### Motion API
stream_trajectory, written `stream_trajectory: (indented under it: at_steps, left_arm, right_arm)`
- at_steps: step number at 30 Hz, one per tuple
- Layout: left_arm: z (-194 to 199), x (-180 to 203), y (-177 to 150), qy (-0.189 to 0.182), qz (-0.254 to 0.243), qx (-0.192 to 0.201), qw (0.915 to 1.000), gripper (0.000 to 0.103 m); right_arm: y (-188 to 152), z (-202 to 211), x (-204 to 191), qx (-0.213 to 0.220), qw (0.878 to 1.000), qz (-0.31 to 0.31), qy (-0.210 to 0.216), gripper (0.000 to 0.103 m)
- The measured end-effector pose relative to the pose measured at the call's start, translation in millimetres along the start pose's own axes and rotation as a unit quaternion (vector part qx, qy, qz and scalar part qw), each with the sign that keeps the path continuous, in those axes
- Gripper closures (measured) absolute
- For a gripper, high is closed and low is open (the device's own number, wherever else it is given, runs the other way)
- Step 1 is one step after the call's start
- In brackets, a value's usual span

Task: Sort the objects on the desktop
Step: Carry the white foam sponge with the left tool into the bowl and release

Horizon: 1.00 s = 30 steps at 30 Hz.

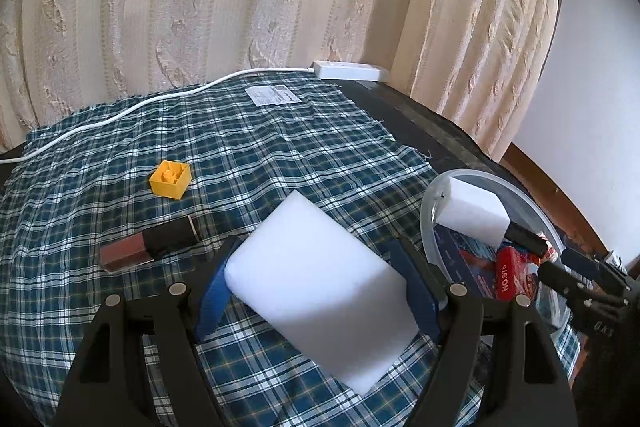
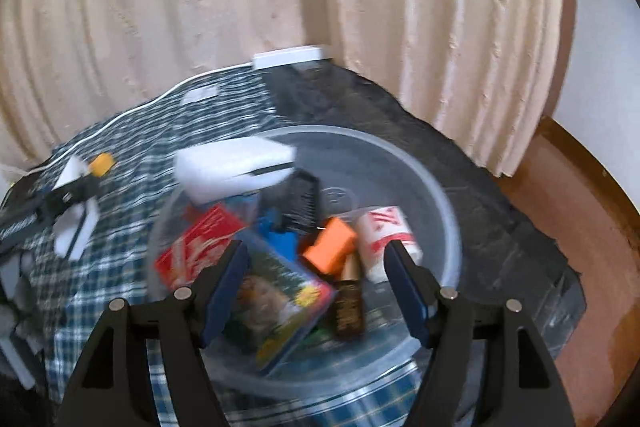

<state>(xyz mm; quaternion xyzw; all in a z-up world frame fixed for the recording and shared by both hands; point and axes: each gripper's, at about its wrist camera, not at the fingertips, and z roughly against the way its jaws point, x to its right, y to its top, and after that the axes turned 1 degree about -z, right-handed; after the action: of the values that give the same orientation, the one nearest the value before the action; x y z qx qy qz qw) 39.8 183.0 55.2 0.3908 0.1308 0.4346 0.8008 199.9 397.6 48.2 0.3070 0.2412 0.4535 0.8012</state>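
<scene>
Table under a checked cloth (image 1: 280, 131), curtain behind, dark bare strip along the right edge. Clear round tub (image 2: 432, 187) sits at the right edge, near corner, already well stocked: red box, picture box, orange block, white cup with red print, brown bottle, black comb-like piece, blue bits. Looks well over halfway to me. Large white foam block (image 1: 316, 279) is clamped across its width in the left gripper (image 1: 316, 291), blue pads against both sides, held over the near middle of the cloth, not yet at the tub. Smaller foam block (image 1: 472, 211) sits at the tub's left rim; in the left view it seems to be at the dark fingertips of the right gripper (image 2: 316, 287), but the right view is smeared and shows that block ahead of the jaws, which stand wide over the tub with nothing pinched, so I'd call it released. Left on the cloth: lip gloss tube (image 1: 150, 245) near the left edge, yellow brick (image 1: 170, 179) behind it. White power strip and cable run along the far edge; paper label there is unreadable. Tub contents partly stacked, lower items hidden.
</scene>
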Motion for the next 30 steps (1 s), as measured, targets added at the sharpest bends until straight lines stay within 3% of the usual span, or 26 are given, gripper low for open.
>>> stream_trajectory:
  at_steps: [8, 18, 23, 27, 30]
  left_arm:
    - [-3.1, 5.1, -2.4, -0.017, -0.004, -0.009, 0.9998, 0.024]
    - [-2.5, 15.2, -6.5, -0.026, -0.008, -0.021, 0.9994, 0.024]
    - [0.3, 28.7, -5.9, -0.036, -0.020, -0.020, 0.9989, 0.024]
    - [2.7, 47.1, -4.5, -0.052, -0.039, -0.018, 0.9977, 0.024]
    - [2.8, 59.8, -2.5, -0.065, -0.052, -0.019, 0.9964, 0.024]
  right_arm:
    - [-17.1, 14.0, -31.4, 0.001, 0.995, 0.068, 0.073, 0.029]
    - [-21.1, 4.9, -42.7, -0.001, 0.992, 0.125, 0.032, 0.023]
    - [-12.3, -1.0, -22.7, 0.007, 0.995, 0.100, -0.007, 0.023]
    - [-3.6, -11.2, 5.6, -0.002, 0.999, 0.046, -0.006, 0.023]
    - [-2.2, -12.2, 18.6, -0.004, 1.000, 0.015, 0.021, 0.023]
